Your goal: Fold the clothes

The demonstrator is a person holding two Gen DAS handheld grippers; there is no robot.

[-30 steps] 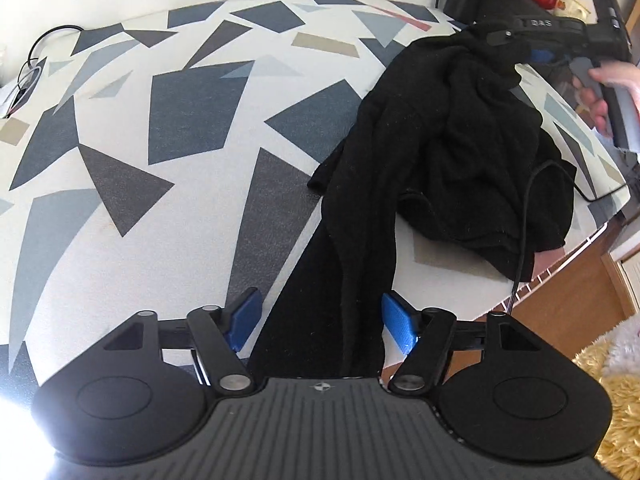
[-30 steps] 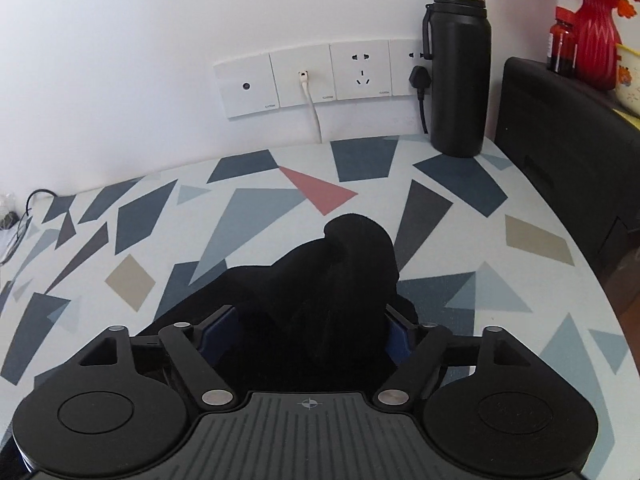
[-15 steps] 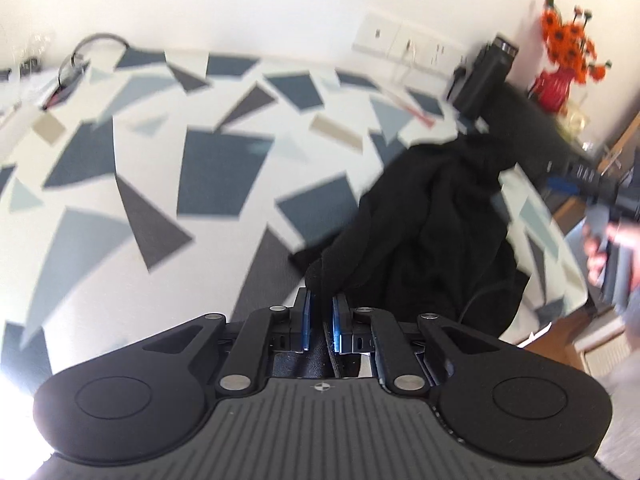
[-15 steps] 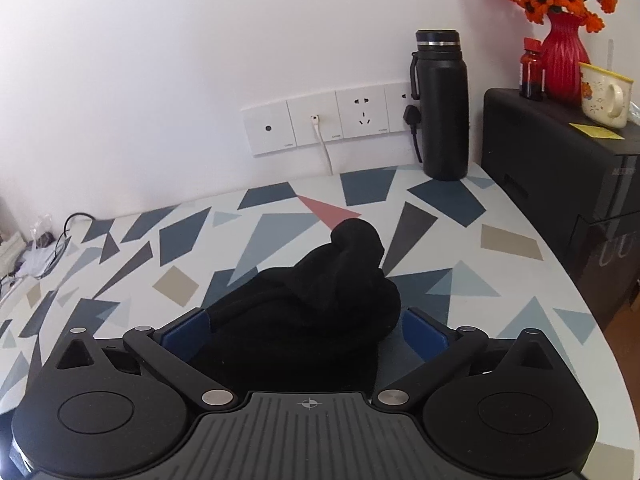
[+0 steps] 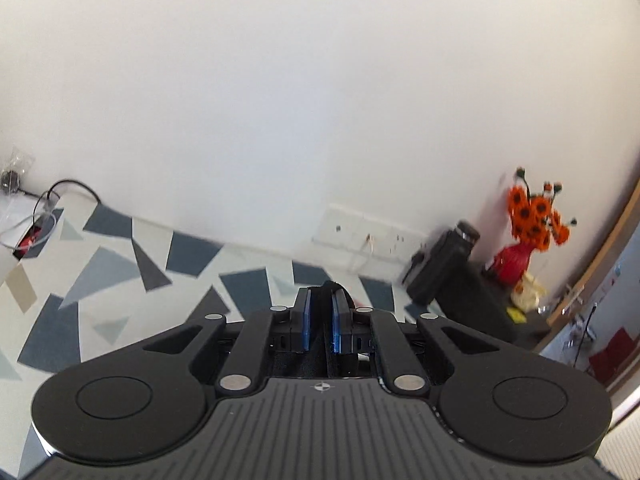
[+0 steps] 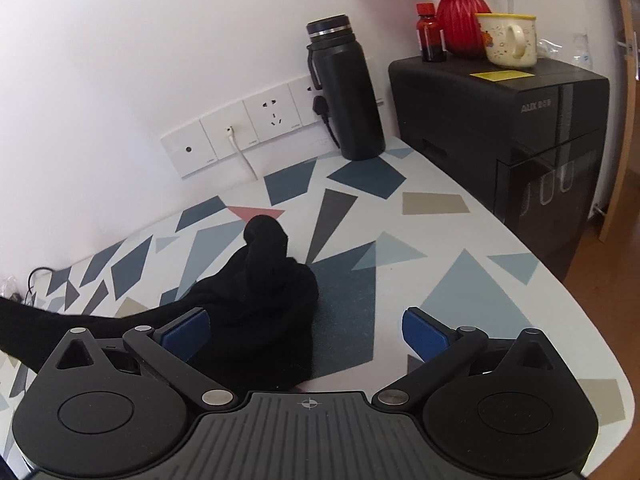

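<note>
Lifted since earlier: left gripper (image 5: 321,322), clamped on black garment (image 6: 260,304); right gripper (image 6: 306,330) wide, empty. Step: spreading; next, grasp another edge.

Right gripper (image 6: 306,330) jaws wide apart, black garment (image 6: 256,304) bunched at ten o'clock, black flask (image 6: 344,88) at twelve o'clock on patterned table (image 6: 500,280)

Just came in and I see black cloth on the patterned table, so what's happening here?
A person is working on folding a black garment with handheld tongs. The left tongs are shut on a pinch of the black fabric, with that camera looking mostly at the wall. The right tongs are wide open, hovering over the crumpled heap on the patterned table, gripping nothing. The garment is not yet folded. A black flask stands by the wall sockets.
</note>
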